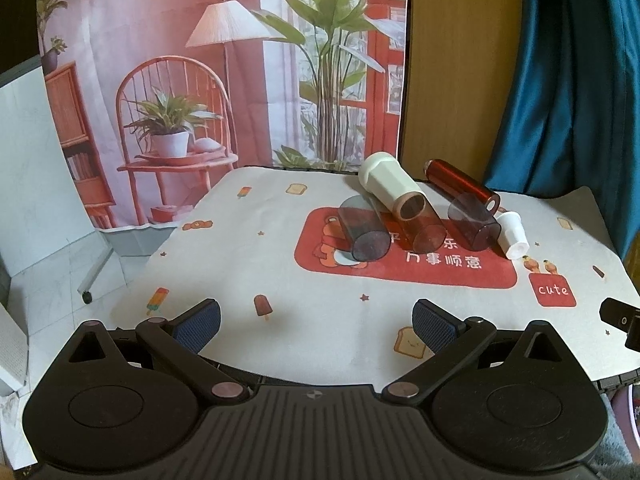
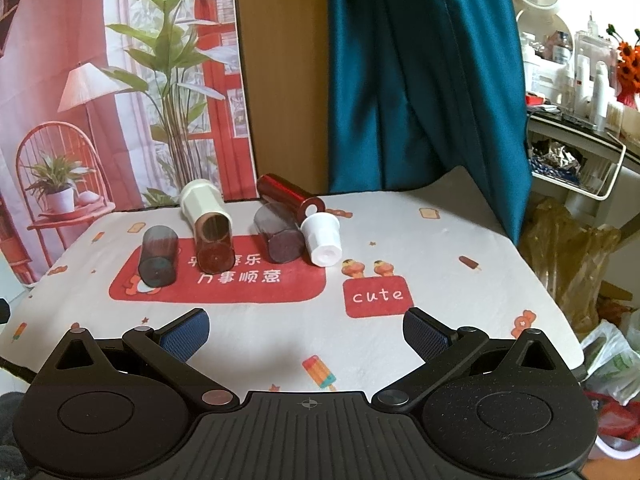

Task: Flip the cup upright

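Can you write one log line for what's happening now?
left gripper: open, empty | right gripper: open, empty | grey translucent plastic cup: lying sideways, untouched

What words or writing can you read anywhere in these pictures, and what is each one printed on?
"cute": white letters on the small red patch of the tablecloth.
"万事顺意": white characters, lower line on the big red panel of the same cloth.
Upper line on that panel: partly hidden by the brown cup; only "乐" reads clearly.
Bottles on the shelf at right: labels too small to read.
The cups carry no readable text.
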Demonstrator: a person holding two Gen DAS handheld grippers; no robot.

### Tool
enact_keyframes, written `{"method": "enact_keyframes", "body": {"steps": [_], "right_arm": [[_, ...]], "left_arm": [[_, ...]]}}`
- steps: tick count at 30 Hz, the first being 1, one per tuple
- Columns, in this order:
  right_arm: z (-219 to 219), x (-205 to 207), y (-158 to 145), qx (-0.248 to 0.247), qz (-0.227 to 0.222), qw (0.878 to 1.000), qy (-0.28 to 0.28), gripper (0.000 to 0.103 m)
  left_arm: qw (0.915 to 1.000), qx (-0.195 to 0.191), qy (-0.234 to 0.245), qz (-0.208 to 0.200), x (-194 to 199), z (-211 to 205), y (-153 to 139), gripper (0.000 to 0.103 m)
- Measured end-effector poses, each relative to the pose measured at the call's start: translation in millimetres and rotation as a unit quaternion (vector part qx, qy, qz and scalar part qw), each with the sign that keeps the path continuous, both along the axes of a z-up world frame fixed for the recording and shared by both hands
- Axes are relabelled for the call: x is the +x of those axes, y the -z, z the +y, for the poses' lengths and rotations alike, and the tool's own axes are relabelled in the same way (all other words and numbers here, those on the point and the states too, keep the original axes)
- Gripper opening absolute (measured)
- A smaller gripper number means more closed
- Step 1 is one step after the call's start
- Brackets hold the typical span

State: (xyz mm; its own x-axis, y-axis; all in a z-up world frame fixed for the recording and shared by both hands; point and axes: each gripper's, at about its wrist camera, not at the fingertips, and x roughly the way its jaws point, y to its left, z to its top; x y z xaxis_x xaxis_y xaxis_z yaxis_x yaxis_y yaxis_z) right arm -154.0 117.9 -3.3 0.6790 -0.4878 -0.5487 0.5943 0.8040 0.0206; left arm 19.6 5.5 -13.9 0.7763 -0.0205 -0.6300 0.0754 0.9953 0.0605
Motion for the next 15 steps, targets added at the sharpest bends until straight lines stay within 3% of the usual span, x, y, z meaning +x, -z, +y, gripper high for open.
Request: {"method": "enact_keyframes", "body": {"steps": [4, 10, 15], "right_arm": [[-5, -1, -2, -0.002, -0.007, 1.0, -0.002, 0.103], [-24, 8, -8, 0.005, -0.024, 1.0, -0.009, 0.103], [-60, 32, -22, -0.027, -0.043, 0.999, -0.015, 0.103]], "left_arm": [[1.0, -0.003, -0.003, 0.002, 8, -2, -1, 0.103], [0.9995, 0.003, 0.03, -0.002, 23, -18, -1, 0.103], [0.9994, 0.002, 0.033, -0.007, 49, -26, -5, 0.103]]}}
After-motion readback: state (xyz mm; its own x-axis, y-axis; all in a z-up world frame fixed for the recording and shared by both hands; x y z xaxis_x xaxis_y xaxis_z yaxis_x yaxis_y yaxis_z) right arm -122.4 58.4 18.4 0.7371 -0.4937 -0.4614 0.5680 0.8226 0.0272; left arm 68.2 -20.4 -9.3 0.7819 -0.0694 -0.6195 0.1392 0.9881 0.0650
